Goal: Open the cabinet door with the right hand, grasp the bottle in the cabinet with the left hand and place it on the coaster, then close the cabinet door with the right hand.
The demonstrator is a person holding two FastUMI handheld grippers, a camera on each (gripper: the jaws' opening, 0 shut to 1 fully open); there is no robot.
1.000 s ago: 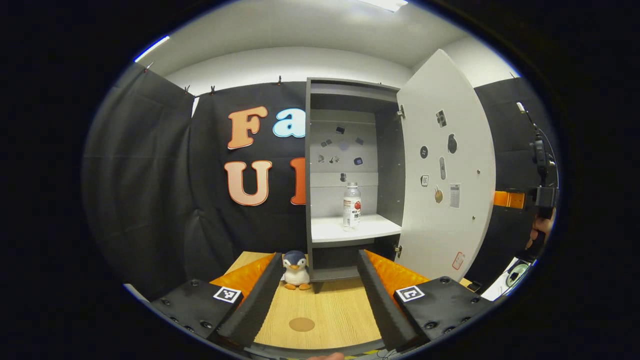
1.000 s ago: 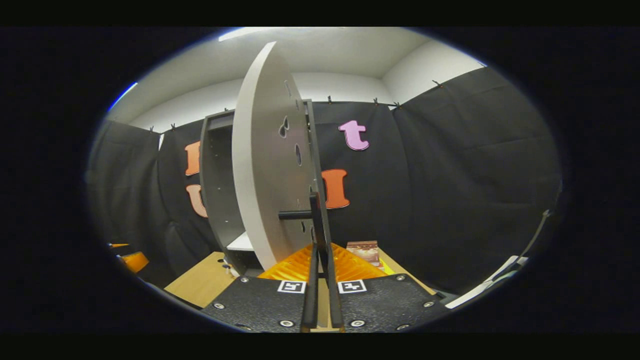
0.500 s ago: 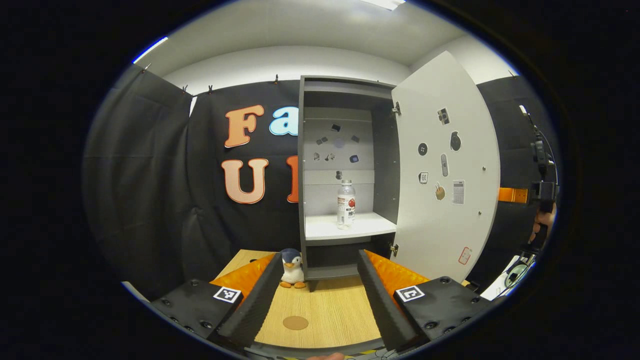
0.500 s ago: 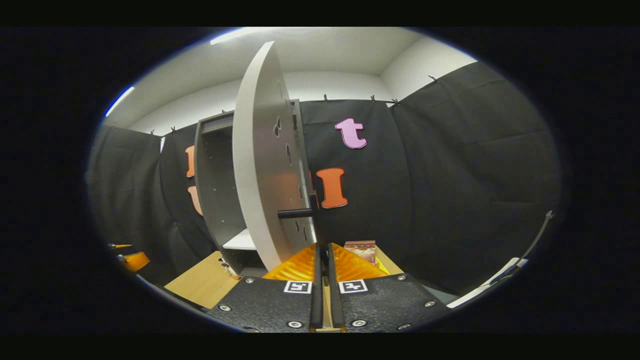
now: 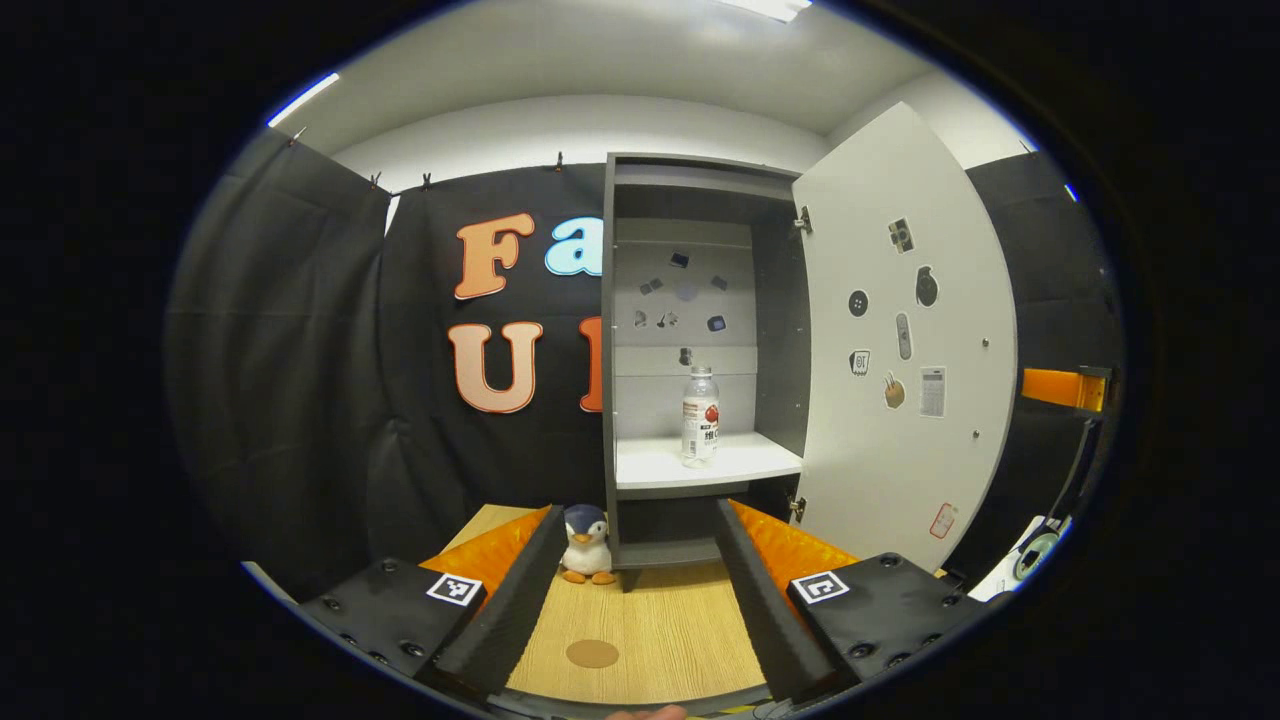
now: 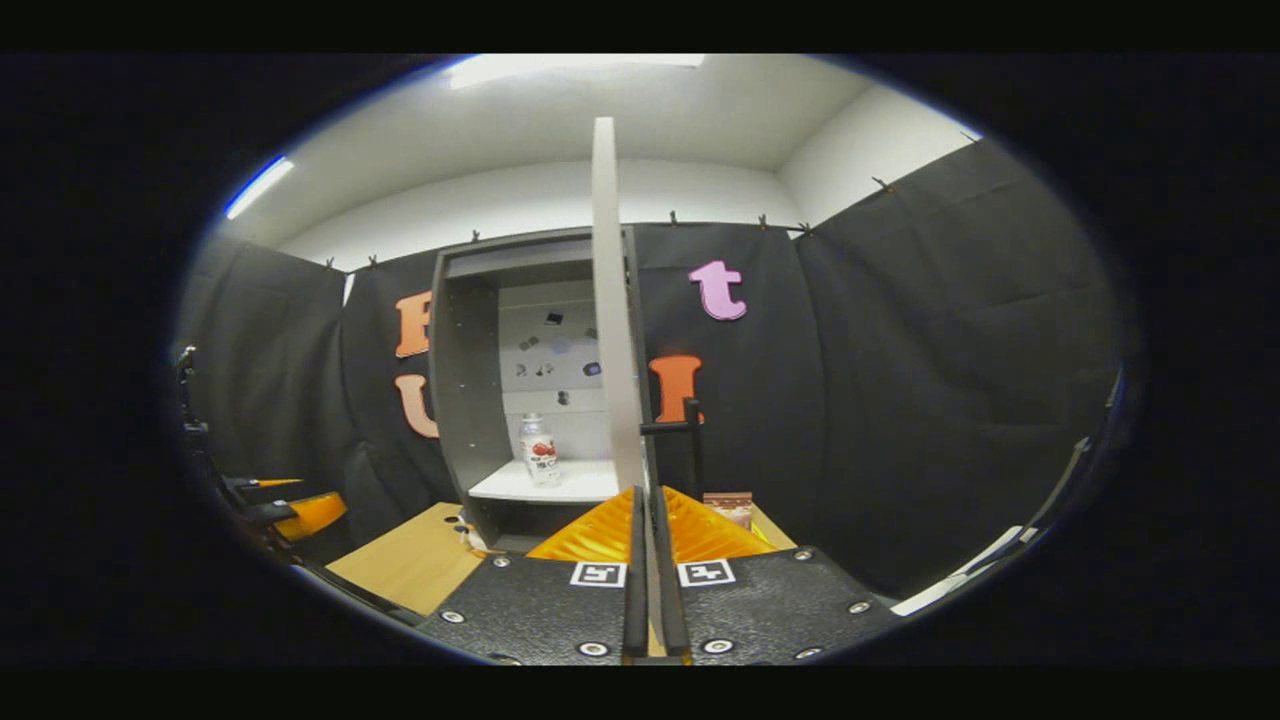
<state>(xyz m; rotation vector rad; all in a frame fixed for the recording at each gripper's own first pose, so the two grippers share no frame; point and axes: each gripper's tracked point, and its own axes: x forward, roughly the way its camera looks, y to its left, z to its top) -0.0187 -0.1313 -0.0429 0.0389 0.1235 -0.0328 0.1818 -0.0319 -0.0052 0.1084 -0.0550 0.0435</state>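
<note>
While left gripper gapes over coaster, right gripper closed, empty.

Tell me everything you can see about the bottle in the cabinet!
The bottle is small and see-through, like plastic, with a pale cap and a white label bearing a red mark. It stands upright and alone on the white shelf inside the open cabinet, toward the shelf's right side in the left gripper view. Nothing touches it but the shelf. It also shows in the right gripper view.
</note>
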